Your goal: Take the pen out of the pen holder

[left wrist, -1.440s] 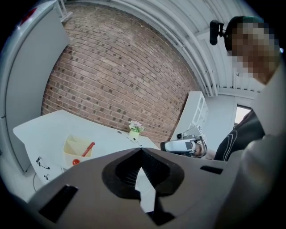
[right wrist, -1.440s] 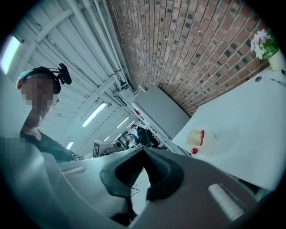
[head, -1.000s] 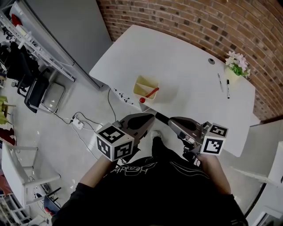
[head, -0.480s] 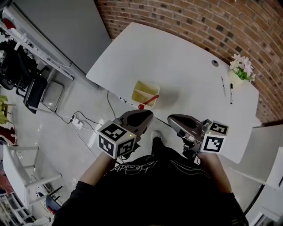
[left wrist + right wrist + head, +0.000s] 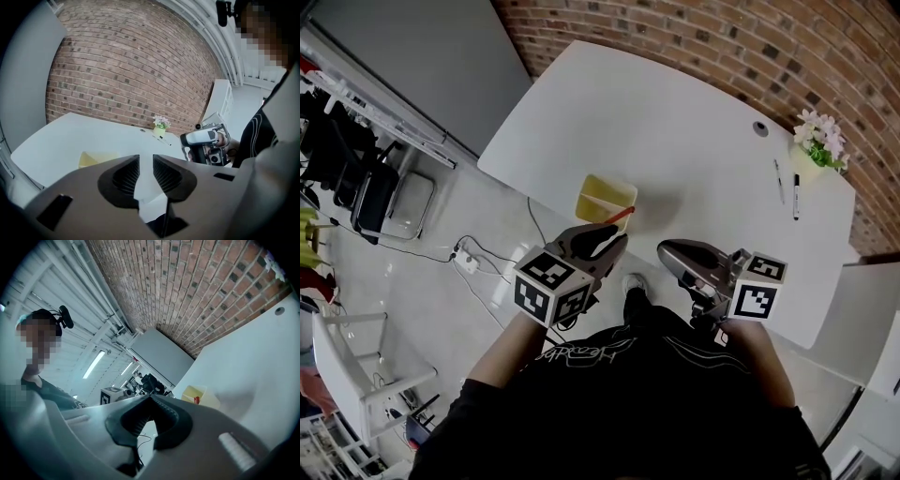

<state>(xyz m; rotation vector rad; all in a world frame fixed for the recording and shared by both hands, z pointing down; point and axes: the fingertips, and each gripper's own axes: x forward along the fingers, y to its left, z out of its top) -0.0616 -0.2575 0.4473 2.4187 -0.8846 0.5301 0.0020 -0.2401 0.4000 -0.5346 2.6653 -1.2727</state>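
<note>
The left claw hides the lower end of the red pen, perhaps part of the pen holder.

White shirt print, upside down, too small to read

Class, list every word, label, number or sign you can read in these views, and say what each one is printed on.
No text here can be read with certainty.
White script print on the black shirt: upside down and too blurred to read.
Left marker cube and right marker cube: black-and-white square patterns, no letters.
Two pens by the flowers: any print is too small to see.
</note>
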